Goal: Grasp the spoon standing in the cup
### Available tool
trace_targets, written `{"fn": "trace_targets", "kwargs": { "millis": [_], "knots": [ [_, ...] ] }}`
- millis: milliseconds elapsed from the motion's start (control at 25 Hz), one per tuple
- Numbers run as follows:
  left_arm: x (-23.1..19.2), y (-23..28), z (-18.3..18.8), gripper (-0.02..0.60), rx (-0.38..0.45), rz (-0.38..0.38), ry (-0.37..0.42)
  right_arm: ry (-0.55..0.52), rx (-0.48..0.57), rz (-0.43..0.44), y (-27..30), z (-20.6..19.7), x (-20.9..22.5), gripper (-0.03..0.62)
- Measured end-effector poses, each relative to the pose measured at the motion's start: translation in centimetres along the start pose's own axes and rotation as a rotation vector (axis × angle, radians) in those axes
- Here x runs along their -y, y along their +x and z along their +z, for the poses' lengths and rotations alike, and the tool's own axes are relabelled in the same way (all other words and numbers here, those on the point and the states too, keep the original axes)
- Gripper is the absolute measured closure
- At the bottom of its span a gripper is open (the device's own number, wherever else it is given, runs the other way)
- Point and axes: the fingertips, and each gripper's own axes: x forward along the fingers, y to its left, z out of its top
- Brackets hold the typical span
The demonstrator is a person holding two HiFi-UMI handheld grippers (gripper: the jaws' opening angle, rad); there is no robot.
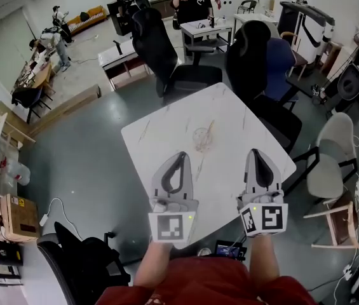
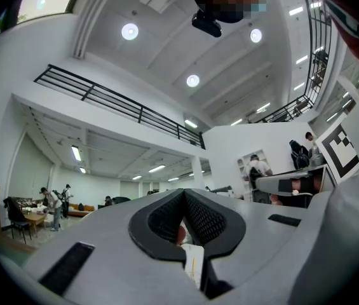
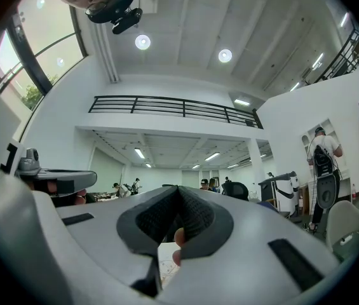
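A clear glass cup stands near the middle of the white marble table. A thin spoon leans in it, handle tilted toward the far right. My left gripper is shut, its tips a little short of the cup on the near left. My right gripper is also shut, off to the cup's right and nearer to me. Nothing is held in either. Both gripper views tilt up to the ceiling, with the left gripper and right gripper showing jaws closed tip to tip; cup and spoon are out of those views.
Two black office chairs stand at the table's far side. A pale chair sits to the right and a black chair at the near left. People work at desks in the background.
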Motion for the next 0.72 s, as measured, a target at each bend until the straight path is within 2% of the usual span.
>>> {"fn": "trace_targets", "kwargs": {
  "millis": [720],
  "knots": [
    [-7.5,7.2,-5.7,0.572,-0.072,0.002,-0.067,-0.032,-0.1,-0.016,10.2,-4.7,-2.1,0.582]
  ]
}}
